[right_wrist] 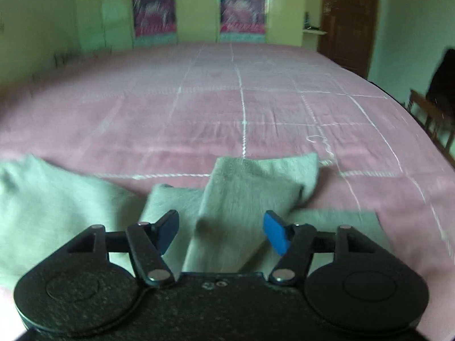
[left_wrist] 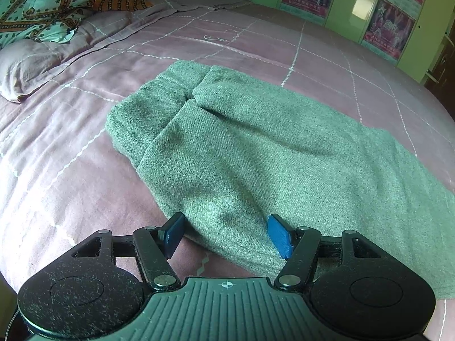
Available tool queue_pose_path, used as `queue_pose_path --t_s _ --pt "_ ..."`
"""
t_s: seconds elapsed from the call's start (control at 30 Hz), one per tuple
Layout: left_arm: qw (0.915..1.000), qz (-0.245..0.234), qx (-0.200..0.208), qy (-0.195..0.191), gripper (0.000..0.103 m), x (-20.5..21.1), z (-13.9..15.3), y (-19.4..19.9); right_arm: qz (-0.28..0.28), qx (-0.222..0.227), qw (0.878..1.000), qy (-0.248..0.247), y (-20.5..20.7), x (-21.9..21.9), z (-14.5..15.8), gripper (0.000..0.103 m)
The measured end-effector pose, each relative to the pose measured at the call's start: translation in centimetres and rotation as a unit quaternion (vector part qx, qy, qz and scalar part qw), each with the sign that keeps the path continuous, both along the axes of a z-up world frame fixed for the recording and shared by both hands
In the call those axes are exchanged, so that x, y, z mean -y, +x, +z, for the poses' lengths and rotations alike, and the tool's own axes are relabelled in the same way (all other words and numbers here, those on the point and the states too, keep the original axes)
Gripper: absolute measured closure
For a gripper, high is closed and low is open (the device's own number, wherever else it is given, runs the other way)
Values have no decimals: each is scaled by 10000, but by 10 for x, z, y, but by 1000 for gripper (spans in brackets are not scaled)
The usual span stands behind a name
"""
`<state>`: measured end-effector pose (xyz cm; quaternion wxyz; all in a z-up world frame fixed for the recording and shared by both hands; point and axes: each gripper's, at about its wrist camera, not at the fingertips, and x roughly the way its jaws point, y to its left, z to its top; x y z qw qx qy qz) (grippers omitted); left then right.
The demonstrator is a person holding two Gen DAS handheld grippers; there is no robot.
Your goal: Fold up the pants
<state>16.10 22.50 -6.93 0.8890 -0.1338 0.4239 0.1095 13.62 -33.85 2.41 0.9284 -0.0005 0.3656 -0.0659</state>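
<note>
Grey-green woven pants lie on a pink quilted bed, the waistband end folded over at the far left. My left gripper hovers at the near edge of the cloth, open, its blue pads apart and not pressing the fabric. In the blurred right wrist view the pants legs lie crumpled, one raised fold running between the fingers. My right gripper stands open over that fold, with a gap between the pads and the cloth.
Pillows and a patterned teal blanket lie at the bed's far left. Green wardrobe doors with posters stand behind the bed. A brown door and a dark wooden chair are at the right. The pink bedspread stretches beyond the pants.
</note>
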Motion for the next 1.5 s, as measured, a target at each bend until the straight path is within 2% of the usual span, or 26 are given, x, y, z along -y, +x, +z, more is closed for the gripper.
queue_pose_path --t_s 0.03,0.07,0.1,0.17,0.23,0.33,0.43,0.47,0.5,0.57,0.67,0.73,0.77,0.8,0.87,0.93,1.03,1.07,1.1,1.13,1.17,1.2,1.37,1.4,1.43,1.5 --pt "10000 -11 -12 -11 39 -1 0 0 26 -115 9999 -113 11 2 -5 47" --pt "10000 -28 -24 -16 38 -1 0 0 -15 -265 9992 -287 20 5 -10 61" --pt "10000 -47 -30 -18 38 -1 1 1 -73 -308 9991 -291 21 10 -12 98" --pt "10000 -81 -15 -25 38 -2 0 0 -276 40 9992 285 1 29 1 99" --pt "9999 -106 5 -25 38 -3 -1 -1 -687 588 9936 676 -36 49 19 99" --pt "9999 -117 15 -20 38 -3 -2 -1 -1251 1214 9700 1692 -106 84 25 99" --pt "9999 -141 -40 4 38 -2 -1 1 -1663 1049 9553 2208 -138 107 -11 97" --pt "9999 -151 -54 -1 38 -2 0 2 -1763 945 9496 2413 -140 115 -24 86" --pt "9999 -155 -62 -8 38 -2 0 2 -1916 871 9398 2693 -143 124 -35 81" --pt "9999 -161 -61 -9 38 -2 0 1 -2258 938 9169 3155 -153 143 -49 85" --pt "9999 -133 -44 -16 37 -1 0 1 -2458 1024 8996 3461 -163 159 -54 83" --pt "9999 -126 -34 5 36 1 0 1 -2570 1127 8809 3812 -168 169 -60 84" --pt "9999 -128 -34 9 36 1 0 1 -2609 1192 8768 3858 -168 173 -63 92" --pt "9999 -136 -35 6 36 1 0 0 -2661 1217 8776 3797 -168 176 -63 99" --pt "9999 -156 -28 1 36 0 0 0 -2564 1376 8804 3744 -169 177 -56 99" --pt "9999 -154 -7 -4 36 -1 0 -1 -2451 1576 8897 3516 -171 171 -48 100" --pt "9998 -75 178 -19 36 -3 11 -7 -2526 1045 9007 3375 -158 173 -63 95" --pt "9989 43 456 -30 36 -6 20 -16 -2494 981 8954 3554 -158 174 -68 90" --pt "9966 180 805 -76 36 -12 28 -27 -2429 1082 8896 3714 -162 175 -69 75" --pt "9934 338 1084 -151 36 -19 35 -36 -2332 1207 8887 3757 -167 175 -66 69" --pt "9908 507 1231 -232 36 -29 40 -42 -2280 1305 8901 3724 -171 173 -63 55" --pt "9888 651 1304 -332 36 -38 43 -46 -2205 1393 8900 3740 -173 173 -61 48" --pt "9872 811 1007 -937 37 -73 31 -33 -2091 1293 9016 3559 -166 166 -58 47" --pt "9866 854 955 -1012 41 -76 27 -29 -2083 1282 9041 3504 -164 164 -58 46" --pt "9857 837 916 -1144 54 -78 23 -24 -2074 1269 9060 3465 -162 162 -53 46" --pt "9870 773 681 -1234 59 -78 13 -10 -2063 1267 9089 3395 -161 159 -52 46"
